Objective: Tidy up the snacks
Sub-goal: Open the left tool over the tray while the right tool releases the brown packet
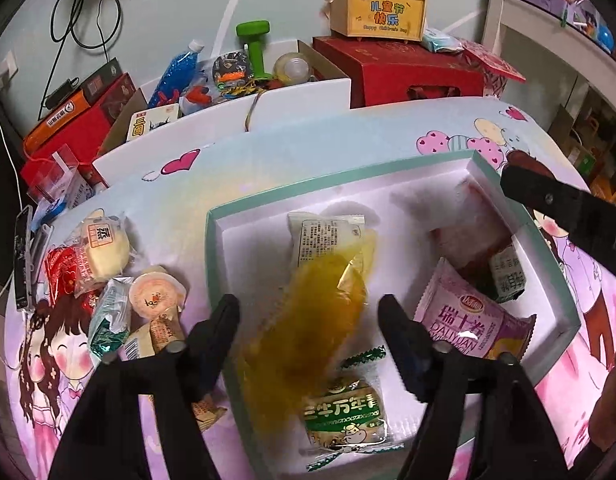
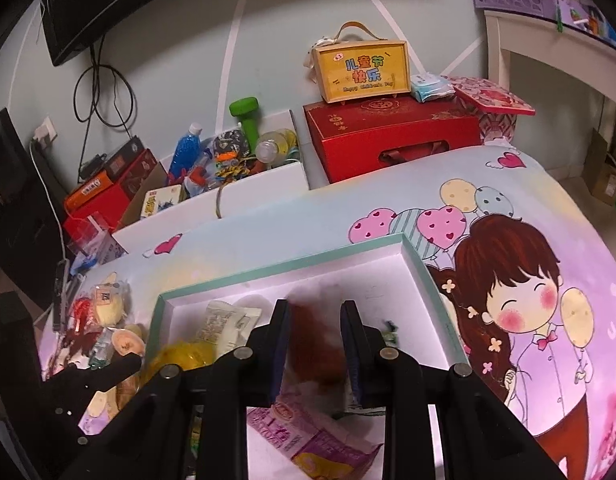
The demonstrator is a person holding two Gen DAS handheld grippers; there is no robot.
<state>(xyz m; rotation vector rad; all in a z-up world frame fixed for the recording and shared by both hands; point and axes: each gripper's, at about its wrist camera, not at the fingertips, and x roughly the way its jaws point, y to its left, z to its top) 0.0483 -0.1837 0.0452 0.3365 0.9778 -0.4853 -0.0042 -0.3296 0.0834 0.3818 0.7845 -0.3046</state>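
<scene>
A tray lies on the table, its near corner toward the cameras. Several snack packets lie inside it: one packet toward the far wall, one at the near edge, a blurred one between them, and another to the right. Left of the tray, loose snacks lie clustered on the table. Behind the table stand a bin of toys and, to its right, stacked gift boxes.

Bare box floor behind snack packets; cluttered table edge beyond
</scene>
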